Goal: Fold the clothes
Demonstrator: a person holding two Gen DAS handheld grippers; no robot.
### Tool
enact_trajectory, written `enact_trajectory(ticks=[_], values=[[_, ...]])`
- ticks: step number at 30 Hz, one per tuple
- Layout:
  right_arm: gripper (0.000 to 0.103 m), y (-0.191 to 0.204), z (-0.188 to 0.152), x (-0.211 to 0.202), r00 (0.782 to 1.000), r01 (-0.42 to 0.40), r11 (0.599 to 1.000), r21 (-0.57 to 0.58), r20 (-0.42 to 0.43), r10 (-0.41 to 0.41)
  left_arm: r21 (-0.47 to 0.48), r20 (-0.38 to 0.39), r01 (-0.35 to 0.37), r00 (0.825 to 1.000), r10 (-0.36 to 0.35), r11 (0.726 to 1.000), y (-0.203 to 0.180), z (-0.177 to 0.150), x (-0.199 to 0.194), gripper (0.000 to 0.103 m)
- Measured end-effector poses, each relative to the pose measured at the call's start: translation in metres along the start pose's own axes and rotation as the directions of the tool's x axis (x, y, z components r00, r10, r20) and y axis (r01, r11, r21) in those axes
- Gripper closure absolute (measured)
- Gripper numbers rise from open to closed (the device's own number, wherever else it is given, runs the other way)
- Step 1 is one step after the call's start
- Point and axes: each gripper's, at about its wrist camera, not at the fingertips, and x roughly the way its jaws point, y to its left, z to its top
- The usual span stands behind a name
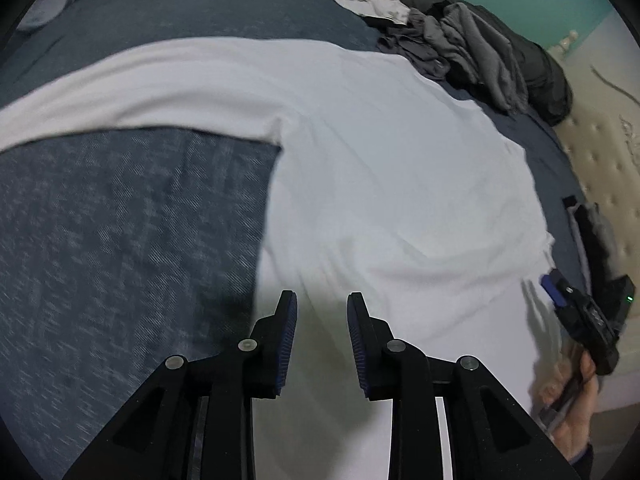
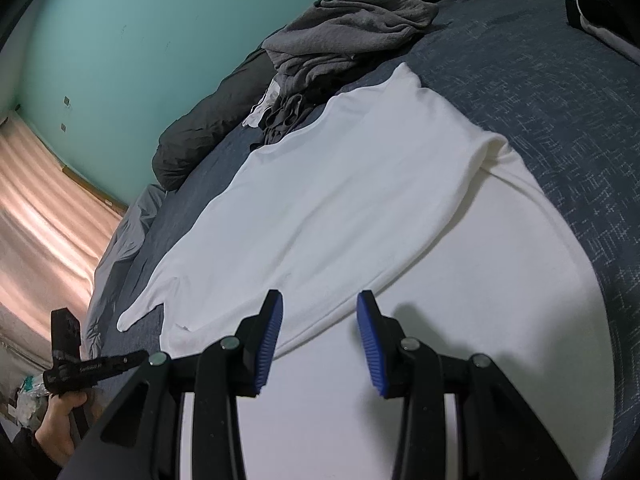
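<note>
Shirt (image 1: 380, 184) lies flat on the bed (image 1: 120, 240), thin, limp, light; both your left gripper (image 1: 322, 312) and right gripper (image 2: 320, 312) hover open, empty, so pinch hem corners.

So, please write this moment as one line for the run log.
left tool open | right tool open | white shirt partly folded on bed | nothing held

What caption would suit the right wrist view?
Open right claw above a white long-sleeved shirt spread on the blue bedspread.
</note>
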Motion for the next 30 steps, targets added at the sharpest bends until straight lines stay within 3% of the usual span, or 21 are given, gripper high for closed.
enact_trajectory(ticks=[3, 10, 11, 12, 14, 18, 24, 30], values=[[0.064, 0.001, -0.001, 0.0, 1.0, -0.002, 1.0, -0.001, -0.001, 0.002, -0.006, -0.016, 0.021, 1.0, -0.021, 1.0, -0.004, -0.007, 0.005, 0.063], [0.064, 0.002, -0.001, 0.001, 1.0, -0.007, 1.0, 0.004, -0.001, 0.007, -0.002, -0.062, 0.045, 0.997, -0.045, 0.999, -0.006, -0.018, 0.021, 0.063], [0.064, 0.002, 0.0, 0.001, 1.0, -0.007, 1.0, 0.005, -0.001, 0.007, 0.002, -0.066, 0.049, 0.997, -0.049, 0.999, -0.007, -0.018, 0.022, 0.068], [0.064, 0.001, 0.0, 0.002, 1.0, -0.008, 1.0, 0.008, 0.0, 0.008, 0.009, -0.068, 0.055, 0.996, -0.055, 0.998, -0.008, -0.017, 0.021, 0.086], [0.064, 0.0, 0.001, 0.002, 1.0, -0.009, 1.0, 0.013, 0.0, 0.009, 0.03, -0.067, 0.061, 0.996, -0.058, 0.998, -0.012, -0.015, 0.018, 0.099], [0.064, 0.0, 0.001, 0.0, 1.0, -0.012, 1.0, 0.013, 0.003, 0.012, 0.047, -0.047, 0.095, 0.995, -0.093, 0.994, -0.02, -0.008, -0.003, 0.1], [0.064, 0.002, 0.001, 0.0, 1.0, -0.017, 1.0, 0.013, 0.004, 0.017, -0.035, -0.067, 0.154, 0.985, -0.156, 0.987, -0.01, -0.004, -0.029, 0.1], [0.064, 0.002, 0.0, 0.0, 1.0, -0.018, 1.0, 0.009, 0.002, 0.018, -0.094, -0.123, 0.097, 0.986, -0.109, 0.991, 0.008, -0.006, 0.005, 0.099]])
